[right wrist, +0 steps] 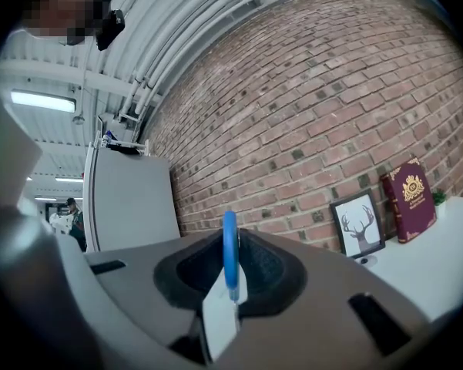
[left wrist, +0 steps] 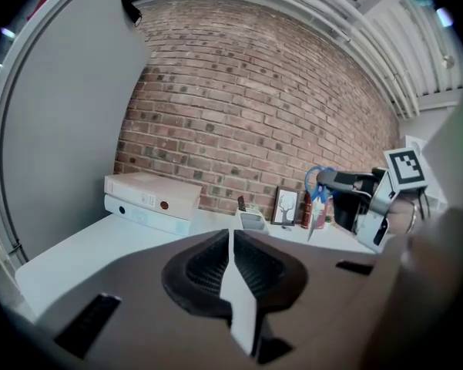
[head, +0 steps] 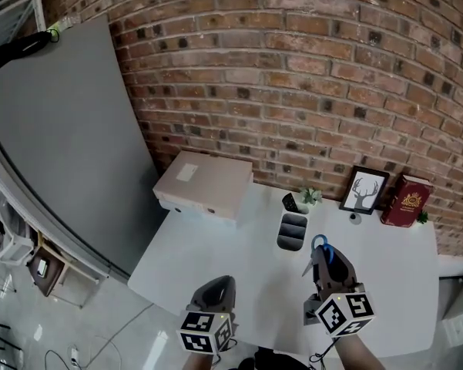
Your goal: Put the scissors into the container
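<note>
**Holding the scissors, not yet in the container**

In the right tongs [head: 327, 262] [right wrist: 229, 267]: metal scissors with blue handle loops [head: 321, 246] [right wrist: 229, 241], pinched tight at the handles. Up off the white table [head: 216, 257], loops on top, blade pointing down. Not in the container.

Just ahead of the right tongs and a little to the left: small dark grey open-top plastic container [head: 293, 232], standing on the table.

Further ahead, along the red brick wall [head: 308, 75]: little green plant [head: 310, 196], black-framed deer picture [head: 364, 190], dark red book [head: 406, 200].

Left tongs [head: 218, 288] [left wrist: 231, 262]: pressed together, nothing inside, off to the left of the right tongs. Ahead of them and to the left: flat white box [head: 204, 183].
</note>
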